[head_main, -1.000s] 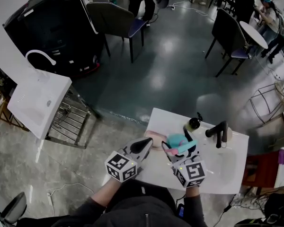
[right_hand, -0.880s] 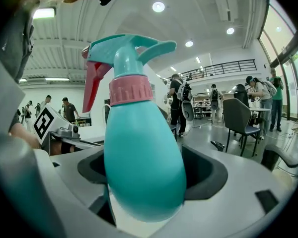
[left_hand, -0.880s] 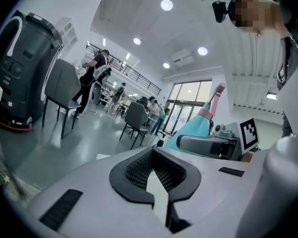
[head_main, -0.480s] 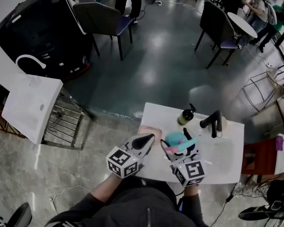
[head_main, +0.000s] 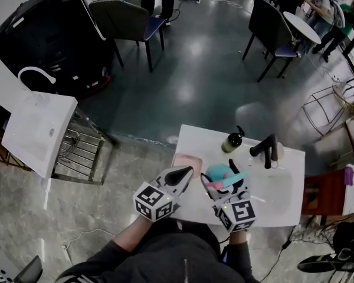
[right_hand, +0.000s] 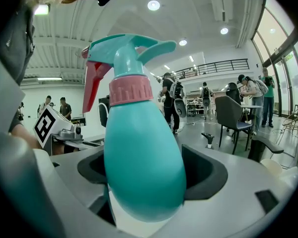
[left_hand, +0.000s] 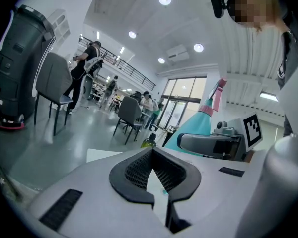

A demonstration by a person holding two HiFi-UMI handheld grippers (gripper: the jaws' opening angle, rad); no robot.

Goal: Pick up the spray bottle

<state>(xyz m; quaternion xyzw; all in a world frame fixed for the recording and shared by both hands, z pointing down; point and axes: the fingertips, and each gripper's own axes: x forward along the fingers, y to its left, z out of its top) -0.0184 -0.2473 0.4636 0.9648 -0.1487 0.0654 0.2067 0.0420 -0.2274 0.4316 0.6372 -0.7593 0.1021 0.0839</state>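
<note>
The teal spray bottle (right_hand: 144,167) with a pink collar and red trigger stands upright between the jaws of my right gripper (right_hand: 151,175), which is shut on its belly. In the head view the spray bottle (head_main: 219,174) is held over the near part of the white table (head_main: 197,143) by the right gripper (head_main: 222,185). My left gripper (head_main: 182,175) hovers just left of it, with its jaws together and nothing in them. From the left gripper (left_hand: 153,155) view the spray bottle (left_hand: 201,125) shows to the right, behind the right gripper's arm (left_hand: 213,145).
A green soap bottle (head_main: 231,141) and a black faucet (head_main: 265,149) stand at the table's far side, by a sink basin (head_main: 271,190). A pink pad (head_main: 184,160) lies left of the bottle. Chairs (head_main: 121,19), a black machine (head_main: 41,46) and a white washbasin (head_main: 35,125) stand around.
The right gripper with the spray bottle has drawn back from the green soap bottle toward me. The left gripper has stayed beside it. The last half second shows almost no motion.
</note>
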